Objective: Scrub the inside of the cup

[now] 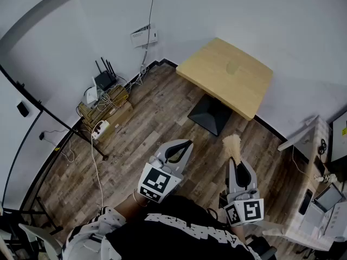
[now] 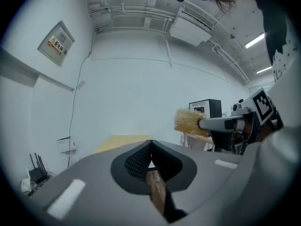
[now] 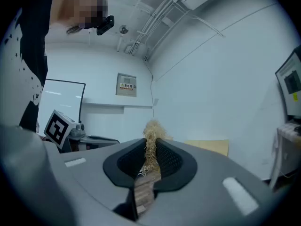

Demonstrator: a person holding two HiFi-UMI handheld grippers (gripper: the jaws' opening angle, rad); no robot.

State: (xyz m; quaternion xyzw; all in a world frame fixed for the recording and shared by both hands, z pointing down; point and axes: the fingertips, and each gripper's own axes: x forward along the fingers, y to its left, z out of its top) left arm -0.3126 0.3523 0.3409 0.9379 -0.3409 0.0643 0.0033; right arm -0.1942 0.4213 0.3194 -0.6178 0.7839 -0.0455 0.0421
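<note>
I stand over a wooden floor with both grippers held up in front of me. My right gripper [image 1: 235, 164] [image 3: 151, 147] is shut on a scrubbing brush. Its straw bristles [image 1: 232, 145] [image 3: 153, 132] stick out past the fingertips. The brush [image 2: 189, 122] also shows in the left gripper view, at the right. My left gripper [image 1: 183, 145] [image 2: 150, 153] is shut with nothing between its jaws. A faint round shape [image 1: 233, 67] sits on the light wooden table [image 1: 217, 80] ahead; it is too small to tell whether it is the cup.
The table stands on a black base [image 1: 210, 114] by the far wall. A router [image 1: 104, 80], cables and cardboard boxes [image 1: 105, 112] lie at the left wall. A white desk [image 1: 320, 210] with devices stands at the right.
</note>
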